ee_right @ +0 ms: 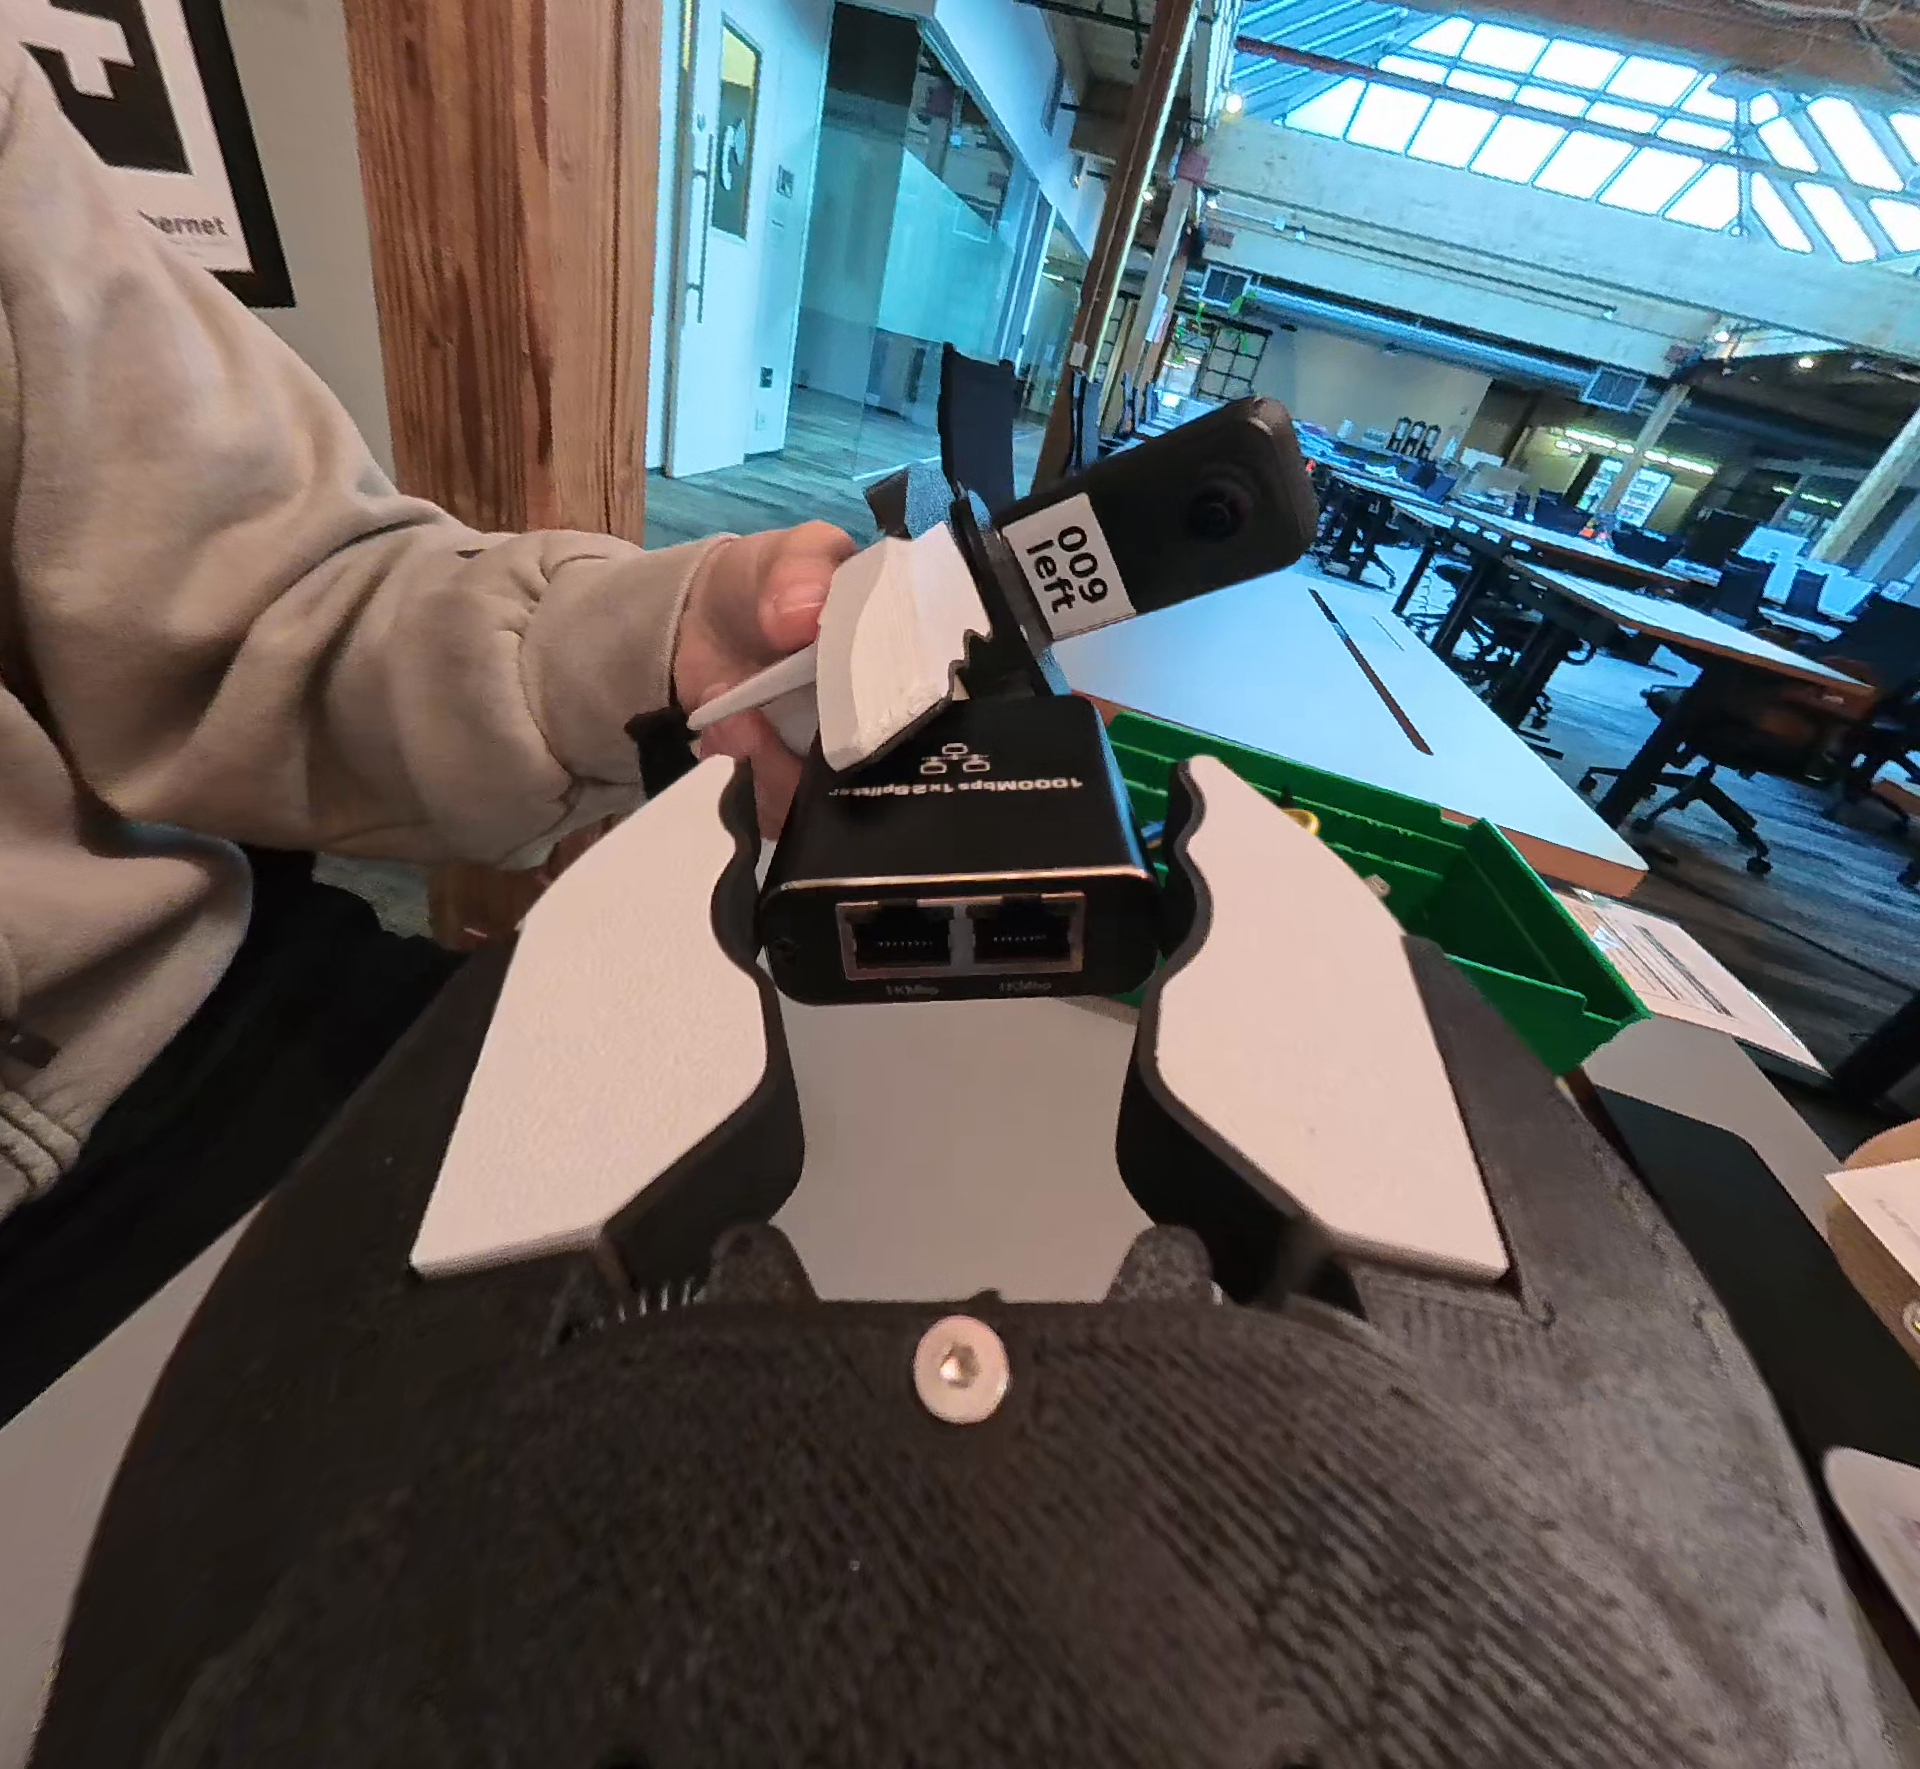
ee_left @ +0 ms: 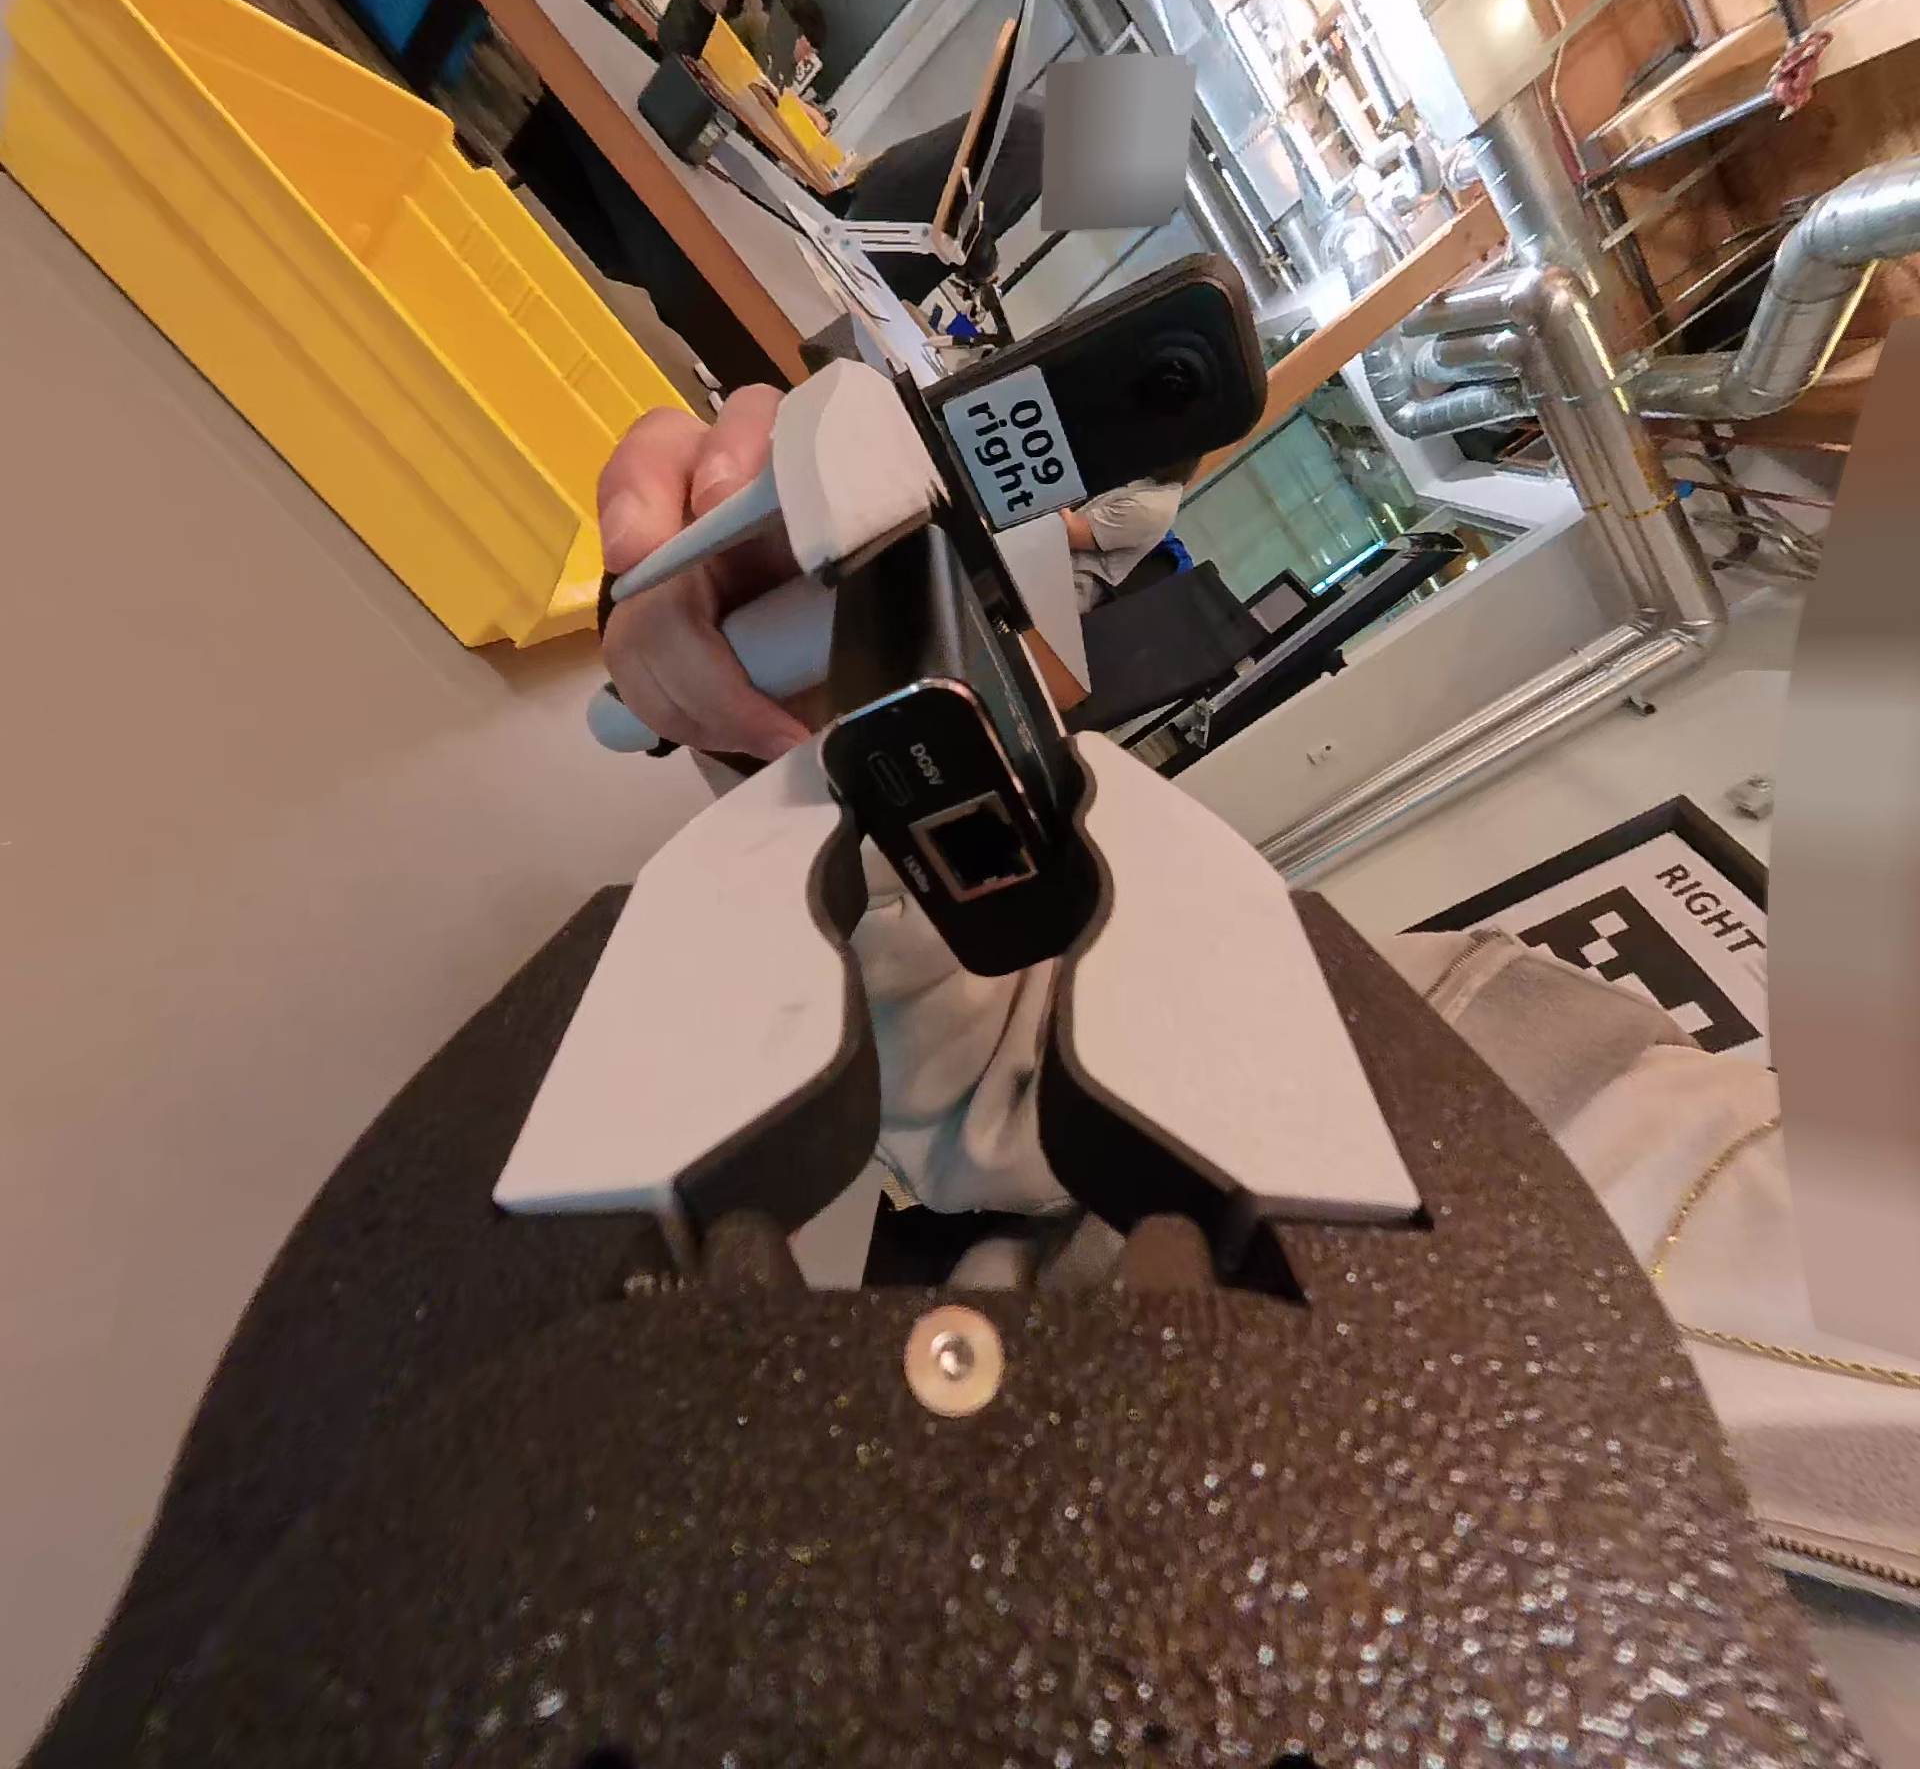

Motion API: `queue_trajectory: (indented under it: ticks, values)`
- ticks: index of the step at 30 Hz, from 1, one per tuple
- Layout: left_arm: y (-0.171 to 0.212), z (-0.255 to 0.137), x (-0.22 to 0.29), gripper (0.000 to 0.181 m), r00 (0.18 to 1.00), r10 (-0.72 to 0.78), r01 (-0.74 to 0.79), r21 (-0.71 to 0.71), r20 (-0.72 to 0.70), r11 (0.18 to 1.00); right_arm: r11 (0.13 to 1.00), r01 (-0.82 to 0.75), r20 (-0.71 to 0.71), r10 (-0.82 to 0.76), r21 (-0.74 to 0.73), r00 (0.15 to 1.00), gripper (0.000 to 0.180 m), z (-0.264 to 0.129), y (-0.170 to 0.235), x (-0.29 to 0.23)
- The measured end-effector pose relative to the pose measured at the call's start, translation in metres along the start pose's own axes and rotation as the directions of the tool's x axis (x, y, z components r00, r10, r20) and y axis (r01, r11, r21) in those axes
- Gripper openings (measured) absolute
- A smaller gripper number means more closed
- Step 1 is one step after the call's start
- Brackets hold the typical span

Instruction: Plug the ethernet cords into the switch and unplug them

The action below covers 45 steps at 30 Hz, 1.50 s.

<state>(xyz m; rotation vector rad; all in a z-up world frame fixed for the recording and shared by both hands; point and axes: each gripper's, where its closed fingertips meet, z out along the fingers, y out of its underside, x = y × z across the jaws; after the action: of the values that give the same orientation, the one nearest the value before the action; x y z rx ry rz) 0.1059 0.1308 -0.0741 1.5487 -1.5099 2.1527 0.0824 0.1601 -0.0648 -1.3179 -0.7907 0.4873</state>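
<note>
— Where is the switch (ee_right: 956, 930)?
— Held aloft over the table (ee_right: 935, 1148). The left gripper (ee_left: 961, 846) clamps its flat faces; the right gripper (ee_right: 961, 836) flanks its sides, contact unclear.
— How will it handle?
— Probably light, rigid and slick. Grip the casing and keep the ports clear.

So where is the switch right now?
The switch is in the air, clamped at its single-port end in the left gripper; in the right wrist view its two-port end sits between the right gripper's fingertips.
</note>
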Motion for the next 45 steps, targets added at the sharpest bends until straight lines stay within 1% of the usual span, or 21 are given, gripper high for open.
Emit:
queue_trajectory:
  ticks: [5,8,11,14,17,19,20,21,24,27,32,35,37,38,40,43,45]
  values:
    - [-0.003,0.001,0.004,0.029,0.997,-0.06,0.06,0.013,-0.041,0.998,0.999,0.031,-0.009,-0.031,-0.006,0.999,0.076,0.001,-0.001,-0.002]
    - [-0.002,0.001,0.002,0.027,0.997,-0.077,0.078,0.009,-0.025,0.997,0.996,0.07,-0.01,-0.07,-0.063,0.997,0.077,0.004,0.006,-0.003]
    - [-0.002,0.001,0.003,0.025,0.994,-0.105,0.105,0.017,-0.027,0.994,0.99,0.111,-0.028,-0.114,-0.089,0.993,0.077,0.006,0.008,-0.003]
    - [-0.004,0.001,-0.001,0.024,0.989,-0.148,0.15,0.057,-0.029,0.987,0.985,0.141,-0.049,-0.147,-0.094,0.988,0.077,0.007,0.011,0.001]
    - [-0.008,0.0,-0.004,0.024,0.972,-0.222,0.229,0.114,-0.074,0.967,0.974,0.183,-0.086,-0.195,-0.131,0.977,0.075,0.007,0.016,0.006]
    - [-0.009,0.002,-0.005,0.024,0.959,-0.263,0.276,0.148,-0.102,0.95,0.952,0.244,-0.128,-0.269,-0.182,0.954,0.082,0.007,0.021,0.012]
    - [-0.01,0.002,-0.006,0.023,0.957,-0.271,0.285,0.163,-0.104,0.945,0.949,0.247,-0.142,-0.277,-0.194,0.95,0.084,0.007,0.022,0.014]
    - [-0.01,0.002,-0.008,0.023,0.96,-0.264,0.276,0.17,-0.093,0.946,0.952,0.233,-0.14,-0.263,-0.197,0.955,0.079,0.006,0.023,0.015]
    - [-0.009,0.004,-0.009,0.023,0.968,-0.24,0.248,0.158,-0.066,0.956,0.962,0.211,-0.12,-0.233,-0.173,0.965,0.077,0.005,0.022,0.013]
    - [-0.008,0.003,-0.006,0.023,0.975,-0.215,0.221,0.136,-0.053,0.966,0.986,0.141,-0.076,-0.148,-0.095,0.986,0.076,0.005,0.013,0.006]
    - [-0.009,0.002,-0.009,0.023,0.969,-0.241,0.246,0.157,-0.053,0.956,0.978,0.136,-0.085,-0.151,-0.156,0.985,0.075,0.005,0.02,0.009]
    - [-0.012,-0.001,-0.013,0.024,0.967,-0.25,0.256,0.184,-0.053,0.949,0.982,0.107,-0.096,-0.123,-0.157,0.988,0.076,0.007,0.023,0.013]
    - [-0.016,-0.004,-0.013,0.028,0.975,-0.217,0.222,0.206,-0.045,0.953,0.99,0.063,-0.111,-0.077,-0.126,0.991,0.076,0.01,0.022,0.017]
    - [-0.018,-0.007,-0.013,0.033,0.981,-0.189,0.192,0.218,-0.033,0.957,0.994,0.031,-0.119,-0.045,-0.109,0.992,0.076,0.009,0.021,0.02]
    - [-0.025,-0.016,-0.016,0.052,0.992,-0.119,0.105,0.244,0.043,0.964,0.998,-0.008,-0.125,0.0,-0.059,0.992,0.076,0.0,0.017,0.025]
    - [-0.031,-0.033,-0.02,0.059,0.982,0.021,-0.068,0.247,0.187,0.967,0.995,-0.079,-0.12,0.085,0.054,0.989,0.076,-0.015,0.004,0.031]
    - [-0.033,-0.044,-0.016,0.062,0.968,0.098,-0.155,0.245,0.231,0.957,0.992,-0.108,-0.153,0.118,0.072,0.981,0.076,-0.023,0.005,0.039]
